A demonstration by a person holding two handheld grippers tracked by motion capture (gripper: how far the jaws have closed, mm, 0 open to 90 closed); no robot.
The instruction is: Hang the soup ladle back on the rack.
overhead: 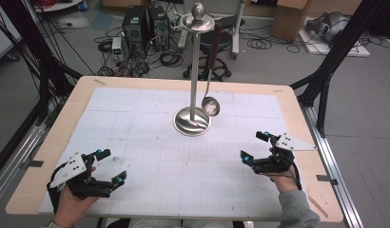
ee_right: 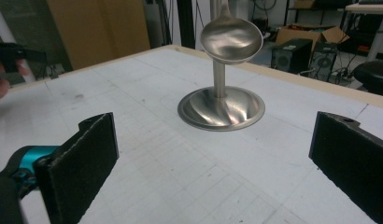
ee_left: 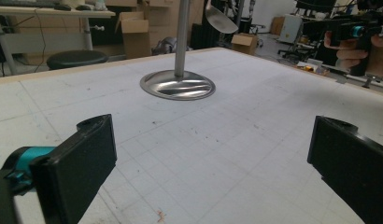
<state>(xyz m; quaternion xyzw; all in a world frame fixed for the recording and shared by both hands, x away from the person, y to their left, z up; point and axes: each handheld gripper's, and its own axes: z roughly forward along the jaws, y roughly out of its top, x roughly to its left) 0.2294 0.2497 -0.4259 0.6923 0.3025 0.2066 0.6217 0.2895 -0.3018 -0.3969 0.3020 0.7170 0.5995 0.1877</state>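
1. High view: left gripper (overhead: pixel 106 166) nearest, at the table's (overhead: pixel 55 142) near left corner, held in a hand (overhead: pixel 72 199), jaws spread wide, nothing between them. Right gripper (overhead: pixel 255 147) near the right edge, also held in a hand (overhead: pixel 281 180), jaws apart and empty. Both sit low over the white mat (overhead: pixel 150 142). Stand (overhead: pixel 192 119) upright at mat centre-back, well apart from both grippers. Ladle (overhead: pixel 210 105) hangs from the stand's top ring (overhead: pixel 197 23), bowl down just beside the pole, right over the base edge.

2. Left gripper view: own two black jaws rise at the bottom corners, wide open, bare mat (ee_left: pixel 217 154) between. Stand base (ee_left: pixel 177 85) ahead, centre-left, pole going up out of frame. Ladle bowl (ee_left: pixel 221 19) at top, right of the pole. Other gripper (ee_left: pixel 355 32) far right, in a hand.

3. Right gripper view: own jaws wide open at the bottom corners, empty, mat (ee_right: pixel 189 182) between. Stand base (ee_right: pixel 221 108) straight ahead. Ladle bowl (ee_right: pixel 231 39) hangs in front of the pole, clear of the base. Other gripper (ee_right: pixel 14 56) at the far left edge, partly cut off.
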